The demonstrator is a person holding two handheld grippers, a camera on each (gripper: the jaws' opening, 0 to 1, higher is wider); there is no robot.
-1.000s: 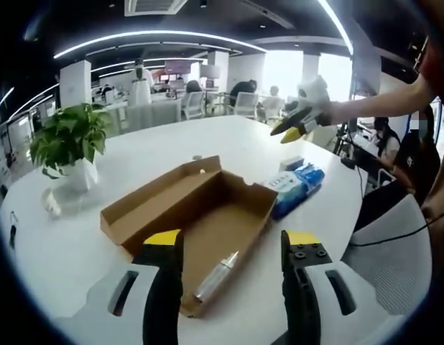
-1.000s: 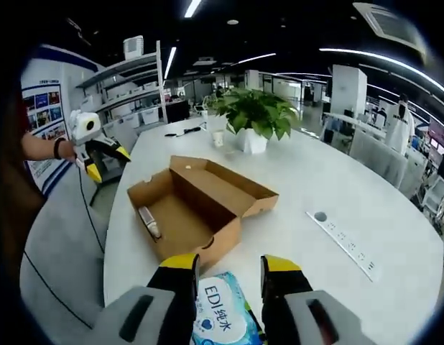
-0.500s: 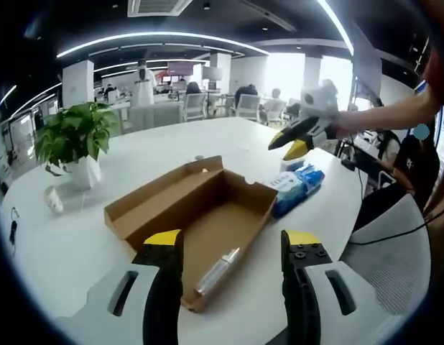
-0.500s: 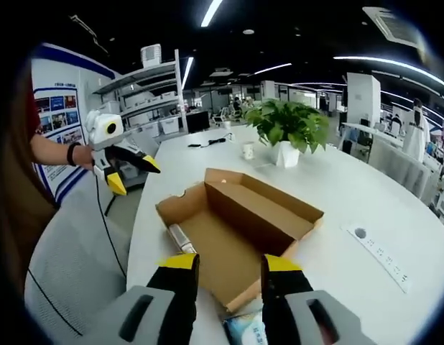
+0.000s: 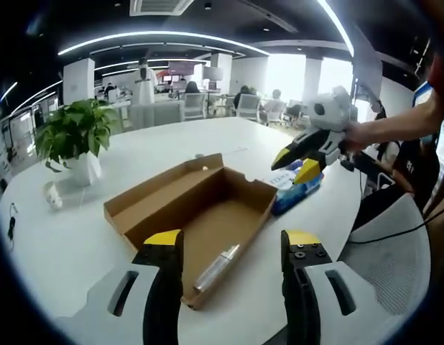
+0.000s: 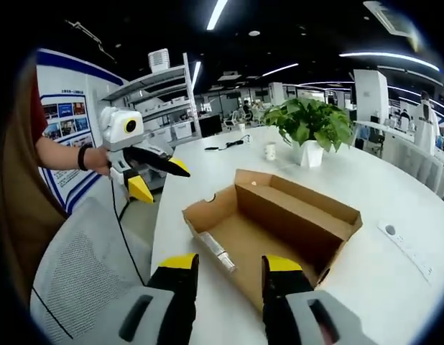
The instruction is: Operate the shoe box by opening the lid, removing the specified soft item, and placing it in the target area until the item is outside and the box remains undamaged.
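My left gripper [image 5: 229, 248] and right gripper [image 6: 230, 266] both stand agape, holding nothing. The open shoe box [image 5: 200, 208] holds a slim tube [image 5: 216, 266]; the blue wipes pack [image 5: 297, 192] lies just beside the box.

Open brown shoe box [image 5: 200, 208], blue wipes pack [image 5: 297, 192] just beside it
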